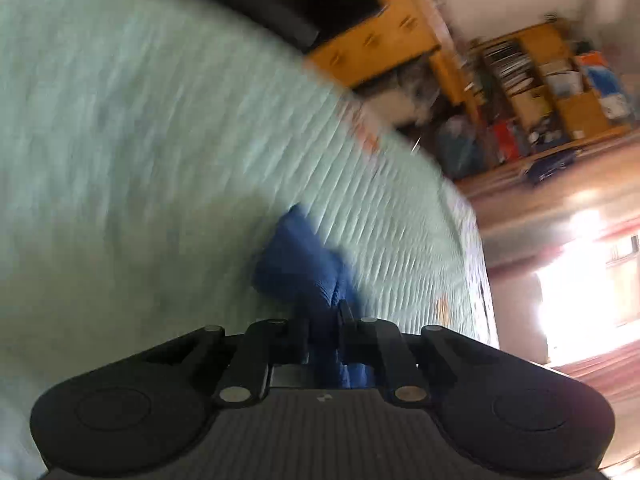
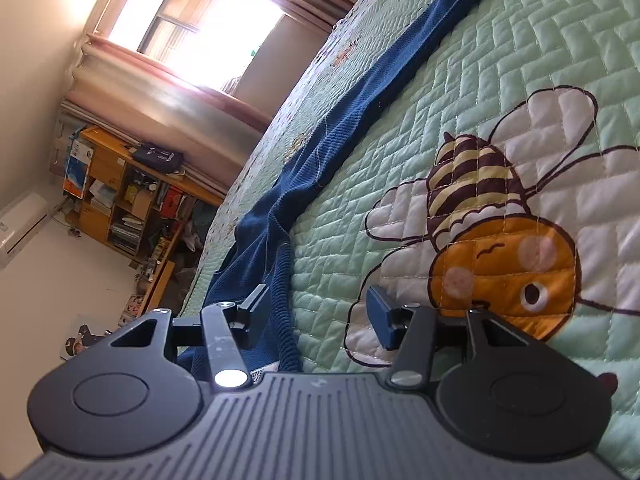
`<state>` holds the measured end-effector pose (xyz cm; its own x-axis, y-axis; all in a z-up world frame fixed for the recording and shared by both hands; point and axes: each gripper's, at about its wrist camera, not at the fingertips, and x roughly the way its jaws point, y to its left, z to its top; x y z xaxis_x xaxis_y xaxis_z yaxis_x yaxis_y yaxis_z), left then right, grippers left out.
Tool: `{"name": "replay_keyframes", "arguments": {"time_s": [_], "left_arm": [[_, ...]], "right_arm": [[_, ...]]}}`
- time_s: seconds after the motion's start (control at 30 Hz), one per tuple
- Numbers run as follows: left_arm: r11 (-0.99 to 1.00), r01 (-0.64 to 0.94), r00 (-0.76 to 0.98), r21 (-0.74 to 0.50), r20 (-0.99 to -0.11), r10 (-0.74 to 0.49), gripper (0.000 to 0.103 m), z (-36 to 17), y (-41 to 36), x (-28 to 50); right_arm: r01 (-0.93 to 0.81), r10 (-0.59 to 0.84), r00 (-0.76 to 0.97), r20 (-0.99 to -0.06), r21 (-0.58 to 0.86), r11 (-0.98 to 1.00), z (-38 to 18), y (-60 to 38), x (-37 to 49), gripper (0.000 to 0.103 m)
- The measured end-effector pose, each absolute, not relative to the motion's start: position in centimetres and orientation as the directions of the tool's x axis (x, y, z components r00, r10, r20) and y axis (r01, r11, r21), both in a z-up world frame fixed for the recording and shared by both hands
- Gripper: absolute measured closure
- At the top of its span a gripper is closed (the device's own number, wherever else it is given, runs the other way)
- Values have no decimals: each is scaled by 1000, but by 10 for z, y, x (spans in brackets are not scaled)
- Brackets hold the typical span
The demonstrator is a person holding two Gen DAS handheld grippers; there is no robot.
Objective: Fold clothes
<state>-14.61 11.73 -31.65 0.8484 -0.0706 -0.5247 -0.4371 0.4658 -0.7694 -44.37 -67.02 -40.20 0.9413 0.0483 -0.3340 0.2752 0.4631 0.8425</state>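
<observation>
The left gripper [image 1: 324,324] is clamped on blurred blue cloth [image 1: 296,264], its far end cut off. The right gripper [image 2: 316,312] is held half-open, the garment's [image 2: 360,92] edge between its jaws.

Blue garment [image 2: 340,128]: ribbed knit cloth. Bedspread [image 2: 500,40]: quilted, slight sheen. Tongs [image 2: 316,312]: matt black plastic. Shelf [image 2: 104,160]: wood.

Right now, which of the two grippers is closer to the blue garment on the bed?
Left. The left gripper is shut on a bunch of the blue garment. The right gripper is open, its fingers straddling the garment's ribbed edge on the quilt without pinching.
</observation>
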Motion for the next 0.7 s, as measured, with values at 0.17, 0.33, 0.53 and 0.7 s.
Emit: {"name": "replay_keyframes", "arguments": {"time_s": [0.17, 0.33, 0.53, 0.7], "left_arm": [[500, -427, 894, -754, -434, 109, 83, -259, 146, -169], [511, -598, 766, -618, -627, 138, 36, -297, 165, -183], [563, -510, 794, -651, -607, 18, 40, -304, 135, -243], [820, -132, 694, -557, -643, -324, 41, -304, 11, -278]], "right_arm": [[269, 49, 944, -326, 849, 455, -403, -671, -442, 48], [262, 47, 948, -315, 856, 445, -403, -671, -442, 48], [255, 79, 949, -305, 890, 377, -400, -676, -448, 47], [207, 196, 933, -302, 895, 395, -388, -658, -448, 43]]}}
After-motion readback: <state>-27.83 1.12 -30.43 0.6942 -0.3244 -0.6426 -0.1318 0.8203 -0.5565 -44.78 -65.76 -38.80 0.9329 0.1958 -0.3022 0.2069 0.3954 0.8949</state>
